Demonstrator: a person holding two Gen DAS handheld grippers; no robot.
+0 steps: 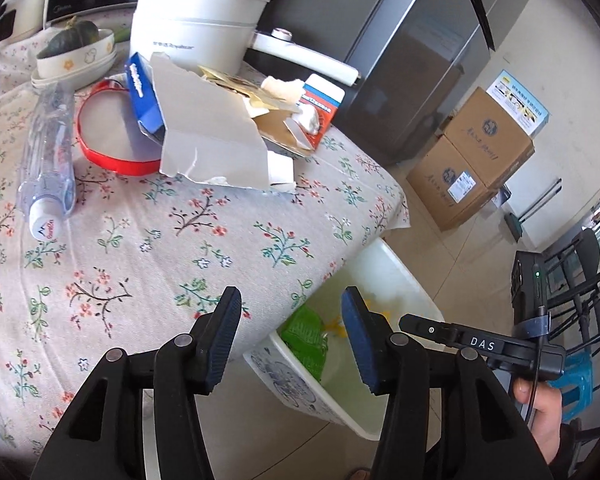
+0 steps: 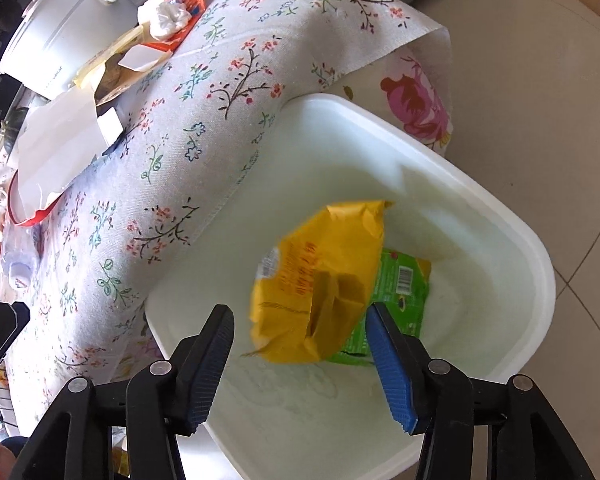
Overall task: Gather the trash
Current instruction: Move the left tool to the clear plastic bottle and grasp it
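Yellow wrapper [image 2: 320, 280], blurred, hangs between the spread fingers of the right gripper [image 2: 300, 336], seemingly untouched, above a green packet [image 2: 400, 280] in the white bin [image 2: 500, 216]: judged the drop step. Left gripper [image 1: 292, 340] hovers wide open, empty, over the table edge. Next target, farther off: torn cardboard [image 1: 208, 120] and plastic bottle [image 1: 48, 168] on the floral tablecloth [image 1: 160, 240].

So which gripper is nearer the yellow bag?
Right. The right gripper hangs open just above the yellow bag in the white bin; the left gripper is over the table edge.
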